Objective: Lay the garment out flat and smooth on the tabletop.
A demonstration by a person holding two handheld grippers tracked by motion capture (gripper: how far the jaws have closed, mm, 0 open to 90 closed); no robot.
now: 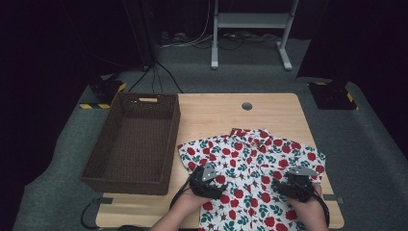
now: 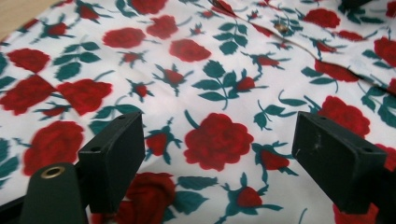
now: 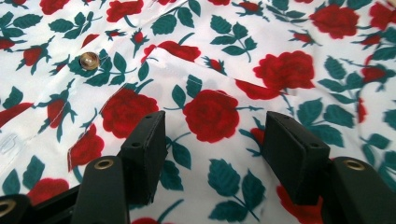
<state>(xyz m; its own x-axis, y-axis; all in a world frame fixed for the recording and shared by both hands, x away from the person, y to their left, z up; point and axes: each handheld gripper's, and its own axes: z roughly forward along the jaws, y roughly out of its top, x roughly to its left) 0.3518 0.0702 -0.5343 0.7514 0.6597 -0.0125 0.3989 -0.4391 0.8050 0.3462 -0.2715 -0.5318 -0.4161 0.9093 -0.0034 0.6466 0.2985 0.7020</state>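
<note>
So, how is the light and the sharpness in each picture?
High view: the shirt and table are lit, the surroundings are dark. Left gripper view: the near claw is soft, the fabric sharper. Right gripper view: even light, the button glints.

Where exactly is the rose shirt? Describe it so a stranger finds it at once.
Start at the light wooden table. The dark woven basket stands at its left side; the shirt lies flat to the right of it, at the near edge. It is the white fabric printed with red roses and green leaves.
</note>
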